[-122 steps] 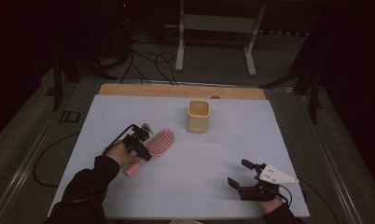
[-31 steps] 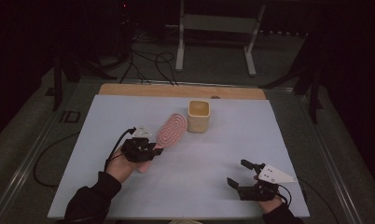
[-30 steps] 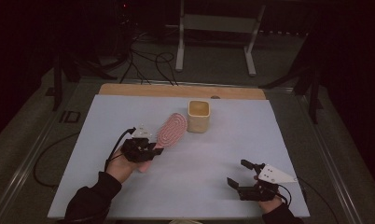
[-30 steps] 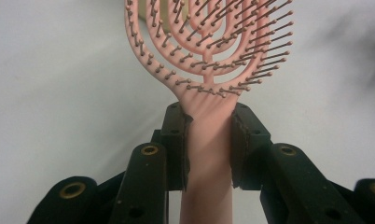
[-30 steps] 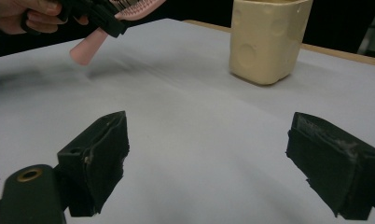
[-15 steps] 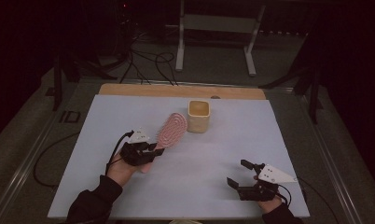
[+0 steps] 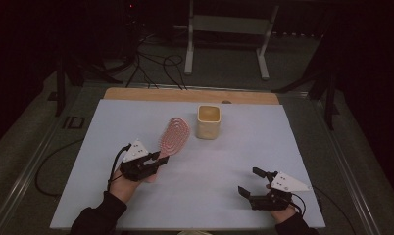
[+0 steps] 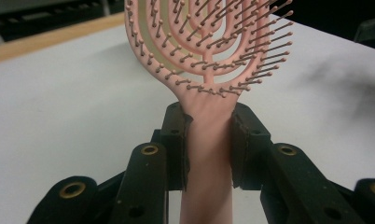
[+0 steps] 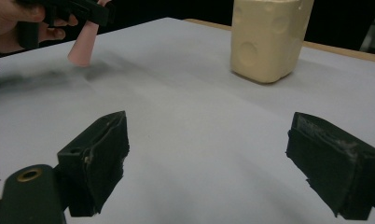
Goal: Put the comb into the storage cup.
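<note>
Left tool: pinching the pink hairbrush by its handle, jaws pressed on either side just below the bristle head.
Hairbrush: held above the white table, head tilted toward the cup, bristles showing.
Cup: cream, upright, just right of the brush head, at the table's far middle.
Right tool: near the front right edge, jaws spread wide, nothing between them.

Dim room, pale worktop with wooden far edge, grey floor, tangled black cables, white metal stand behind
</note>
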Motion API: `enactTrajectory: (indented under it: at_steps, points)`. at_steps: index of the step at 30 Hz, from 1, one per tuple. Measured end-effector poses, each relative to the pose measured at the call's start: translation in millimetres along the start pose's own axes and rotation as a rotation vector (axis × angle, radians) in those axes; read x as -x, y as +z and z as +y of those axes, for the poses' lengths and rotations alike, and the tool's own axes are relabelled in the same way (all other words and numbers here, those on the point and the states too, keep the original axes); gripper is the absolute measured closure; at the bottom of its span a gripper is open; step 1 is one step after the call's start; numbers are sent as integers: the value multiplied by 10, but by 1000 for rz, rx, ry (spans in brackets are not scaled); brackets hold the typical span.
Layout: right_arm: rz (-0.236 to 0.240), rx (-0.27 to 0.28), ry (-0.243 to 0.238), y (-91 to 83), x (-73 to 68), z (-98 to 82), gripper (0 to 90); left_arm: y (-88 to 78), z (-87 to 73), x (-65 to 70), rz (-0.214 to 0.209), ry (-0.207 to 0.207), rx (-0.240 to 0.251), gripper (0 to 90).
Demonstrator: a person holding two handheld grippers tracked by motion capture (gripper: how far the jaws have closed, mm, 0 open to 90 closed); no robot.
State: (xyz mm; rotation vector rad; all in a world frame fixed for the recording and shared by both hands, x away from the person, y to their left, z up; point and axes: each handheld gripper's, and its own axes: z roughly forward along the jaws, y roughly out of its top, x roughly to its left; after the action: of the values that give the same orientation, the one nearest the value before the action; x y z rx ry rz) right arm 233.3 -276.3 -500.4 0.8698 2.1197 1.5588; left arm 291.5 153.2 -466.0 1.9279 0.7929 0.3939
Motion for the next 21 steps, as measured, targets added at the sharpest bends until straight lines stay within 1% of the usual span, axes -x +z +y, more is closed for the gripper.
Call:
enactTrajectory:
  at_steps: [4,5,6,8,12,15,18,21]
  points:
    - [-1,-3,6,0,1,1,123,-23,-57,3,14,-8,44,711]
    - [-2,-4,7,-2,0,2,123,-23,-57,3,14,-8,44,711]
    - [-3,-4,6,-2,0,3,123,-10,-89,-11,9,-10,61,711]
    - [1,-8,7,4,-1,3,123,12,-110,-19,13,-19,52,711]
    - [3,-12,8,8,-4,13,122,14,-144,-16,12,-10,40,711]
    - [3,-9,15,2,-8,31,122,6,-142,-16,18,-11,42,711]
    - [-5,-11,23,3,-24,77,117,-13,-138,-4,23,-2,55,711]
    - [-14,-12,16,-2,-47,118,117,-23,-136,2,25,-2,60,711]
